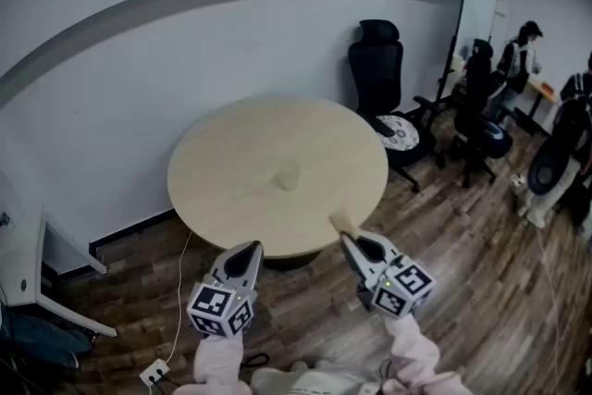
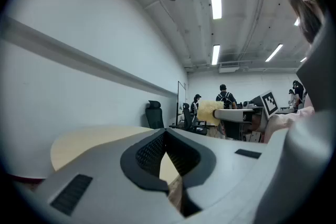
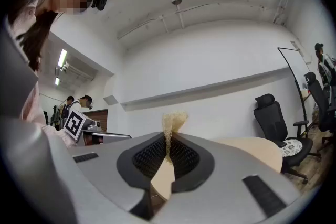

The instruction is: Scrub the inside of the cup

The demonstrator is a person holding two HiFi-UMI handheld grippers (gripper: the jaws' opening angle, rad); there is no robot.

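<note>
A small pale translucent cup (image 1: pixel 289 176) stands upright near the middle of the round beige table (image 1: pixel 222 153). Both grippers hover level over the wooden floor just short of the table's near edge. My left gripper (image 1: pixel 252 247) is shut with nothing between its jaws; in its own view the left gripper (image 2: pixel 165 134) shows closed black pads. My right gripper (image 1: pixel 347 239) is shut on a yellow sponge (image 1: pixel 340 221), whose frayed top sticks up above the right gripper (image 3: pixel 169 140) as a thin squeezed sponge (image 3: pixel 174 121). The left gripper view also catches that sponge (image 2: pixel 210 111).
A black office chair (image 1: pixel 379 74) stands behind the table at the right, another chair (image 1: pixel 481 120) further right. People (image 1: pixel 518 51) stand by desks at the far right. A white cable and socket (image 1: pixel 153 373) lie on the floor at left, near white furniture (image 1: pixel 28 277).
</note>
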